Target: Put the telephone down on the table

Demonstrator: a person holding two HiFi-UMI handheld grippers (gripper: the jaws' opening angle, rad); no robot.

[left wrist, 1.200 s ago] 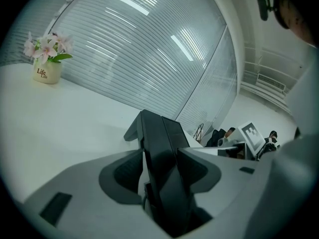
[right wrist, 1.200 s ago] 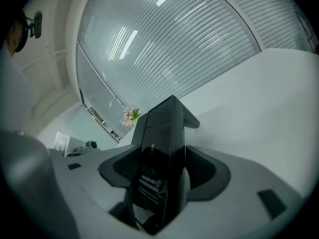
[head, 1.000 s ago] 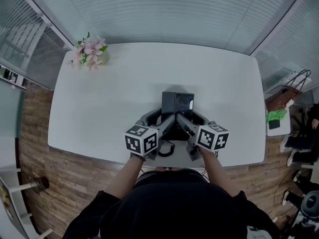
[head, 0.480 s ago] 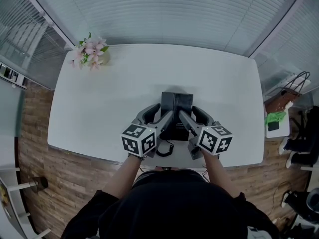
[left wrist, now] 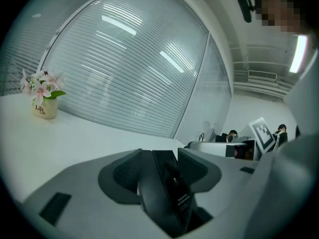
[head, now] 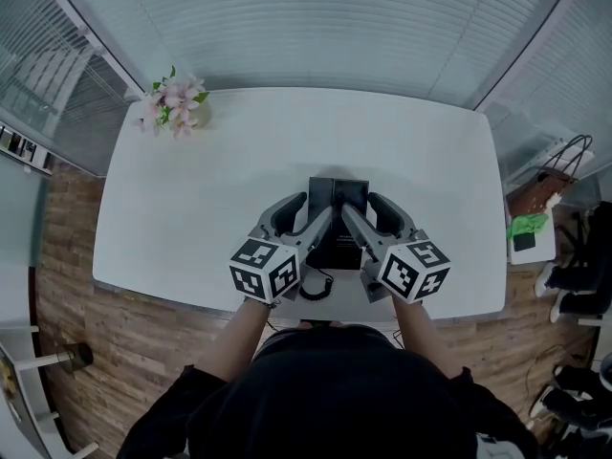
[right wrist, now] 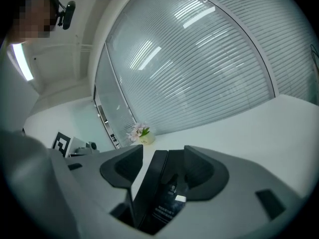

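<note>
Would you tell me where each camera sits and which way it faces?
Head view: on the head, steeply down at table, telephone; forearms, left gripper, right gripper show.
Left gripper view: on that gripper, along jaws shut on the telephone.
Right gripper view: likewise; its jaws have just been closing on the telephone.
All share flowers, telephone.

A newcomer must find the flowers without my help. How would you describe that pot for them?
Start at the large white table in front of the slatted blinds. At its far left corner stands the small cream pot of pink flowers with green leaves, alone there; it is the only colourful thing on the table, far from the black telephone near the front edge.
</note>
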